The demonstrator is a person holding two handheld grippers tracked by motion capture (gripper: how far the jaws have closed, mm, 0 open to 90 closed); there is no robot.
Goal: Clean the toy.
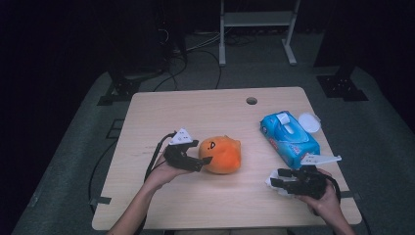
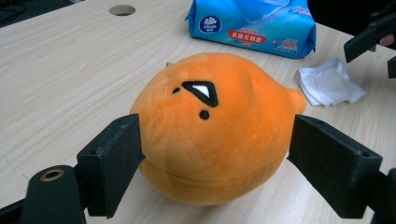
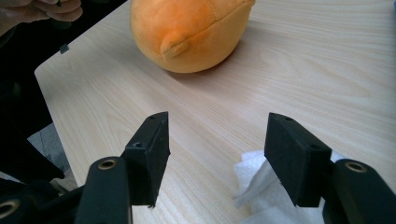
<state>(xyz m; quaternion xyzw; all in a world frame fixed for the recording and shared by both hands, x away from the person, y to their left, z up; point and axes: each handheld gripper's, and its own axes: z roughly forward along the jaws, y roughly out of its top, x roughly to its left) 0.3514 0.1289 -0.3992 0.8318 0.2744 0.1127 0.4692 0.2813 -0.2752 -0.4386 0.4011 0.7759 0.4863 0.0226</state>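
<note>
An orange plush toy (image 1: 222, 154) with a black-and-white eye rests on the wooden table (image 1: 195, 107), near its middle. My left gripper (image 1: 203, 151) straddles the toy's left end. In the left gripper view its two black pads (image 2: 114, 163) lie against both sides of the plush toy (image 2: 210, 130), which still sits on the tabletop. My right gripper (image 1: 275, 177) hovers open near the front right corner, over a crumpled white wipe (image 1: 268, 185). In the right gripper view the wipe (image 3: 254, 186) lies under the right-hand pad, with bare wood between the jaws of the right gripper (image 3: 217, 149).
A blue pack of wet wipes (image 1: 289, 138) lies at the right, with a white round lid (image 1: 309, 122) beside it near the table edge. A cable hole (image 1: 251, 101) sits at the back of the table. Dark floor, stands and cables surround it.
</note>
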